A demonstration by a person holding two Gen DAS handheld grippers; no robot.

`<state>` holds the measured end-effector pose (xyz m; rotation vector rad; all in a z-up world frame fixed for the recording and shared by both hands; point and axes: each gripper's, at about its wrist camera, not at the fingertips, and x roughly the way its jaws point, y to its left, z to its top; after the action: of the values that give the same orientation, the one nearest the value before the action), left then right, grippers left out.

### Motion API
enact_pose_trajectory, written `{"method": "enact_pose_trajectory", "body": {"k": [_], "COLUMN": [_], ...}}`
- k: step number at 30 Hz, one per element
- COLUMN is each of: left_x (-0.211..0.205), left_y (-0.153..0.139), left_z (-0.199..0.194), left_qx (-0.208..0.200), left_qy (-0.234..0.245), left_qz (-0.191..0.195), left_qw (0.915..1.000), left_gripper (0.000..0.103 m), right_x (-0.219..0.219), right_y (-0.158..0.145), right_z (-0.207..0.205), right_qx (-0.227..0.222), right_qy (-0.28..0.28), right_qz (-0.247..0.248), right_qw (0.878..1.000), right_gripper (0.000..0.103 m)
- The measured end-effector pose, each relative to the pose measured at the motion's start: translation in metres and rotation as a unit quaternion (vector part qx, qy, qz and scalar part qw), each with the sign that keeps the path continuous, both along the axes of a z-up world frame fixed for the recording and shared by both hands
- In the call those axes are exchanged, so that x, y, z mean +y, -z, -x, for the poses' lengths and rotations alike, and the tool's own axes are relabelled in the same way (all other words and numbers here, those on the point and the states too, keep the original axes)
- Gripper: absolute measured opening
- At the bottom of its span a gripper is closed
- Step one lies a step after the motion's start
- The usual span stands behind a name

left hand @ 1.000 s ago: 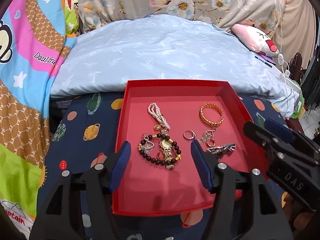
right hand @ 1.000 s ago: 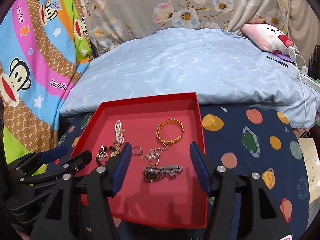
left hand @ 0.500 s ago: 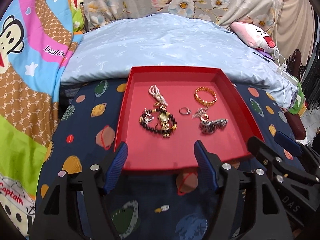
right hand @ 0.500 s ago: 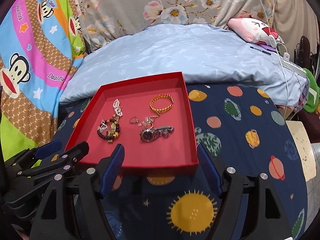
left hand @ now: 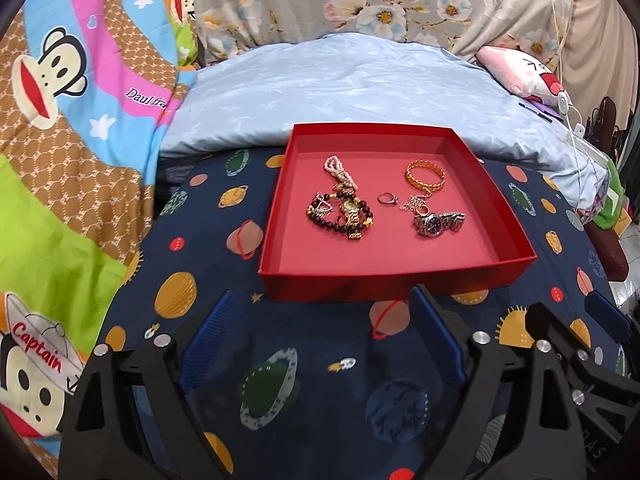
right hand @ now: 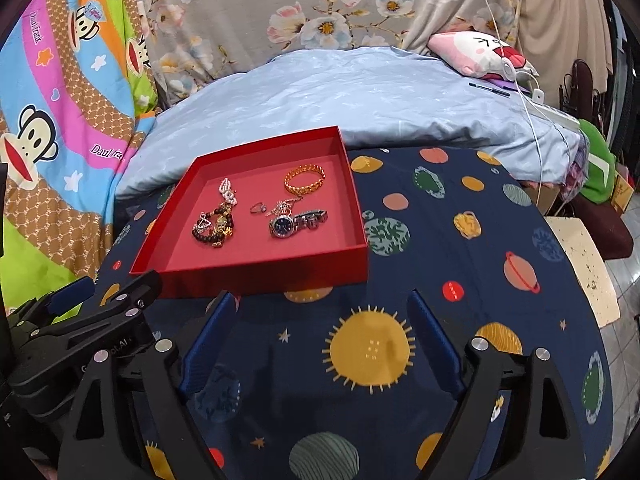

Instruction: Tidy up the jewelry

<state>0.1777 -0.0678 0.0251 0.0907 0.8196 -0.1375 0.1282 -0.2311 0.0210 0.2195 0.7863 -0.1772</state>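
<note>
A red tray point(left hand: 400, 276) point(right hand: 256, 274) lies on the planet-print cloth. In it lie a white pearl strand point(left hand: 338, 170), a dark bead bracelet with a gold watch point(left hand: 344, 216) point(right hand: 214, 228), a small ring point(left hand: 387, 199), a gold bangle point(left hand: 425, 176) point(right hand: 305, 179), a silver chain piece point(left hand: 416, 203) and a silver watch point(left hand: 438, 222) point(right hand: 294, 222). My left gripper point(left hand: 322, 340) is open and empty, near side of the tray. My right gripper point(right hand: 320, 340) is open and empty, near and right of the tray. Each gripper shows in the other's view.
The dark blue planet-print cloth point(right hand: 460, 280) covers the surface. A light blue quilt point(left hand: 360, 92) lies behind the tray. A monkey-print blanket point(left hand: 72, 128) hangs on the left. A pink plush point(right hand: 480, 52) and white cables point(right hand: 532, 112) are at the back right.
Both grippers have pulled back from over the tray toward the near side and stayed open. The tray and jewelry have not moved.
</note>
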Motion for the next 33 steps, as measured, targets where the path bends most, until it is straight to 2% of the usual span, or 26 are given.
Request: {"method": "enact_pose_trajectory", "body": {"k": [11,33], "left_x": [0.009,0.019], "left_y": [-0.002,-0.004], "left_z": [0.021,0.034], "left_qx": [-0.005,-0.005], "left_qy": [-0.014,-0.021], "left_qz": [-0.012,-0.009], "left_qw": [0.9998,0.9997], "left_gripper": [0.094,0.094], "right_x": [0.011,0.019], "right_y": [0.0,-0.003], "right_z": [0.023,0.035], "right_qx": [0.004,-0.001], "right_qy": [0.005,0.005], "right_qz": [0.014,0.018], "right_qw": [1.0,1.0], "right_gripper": [0.086,0.086]}}
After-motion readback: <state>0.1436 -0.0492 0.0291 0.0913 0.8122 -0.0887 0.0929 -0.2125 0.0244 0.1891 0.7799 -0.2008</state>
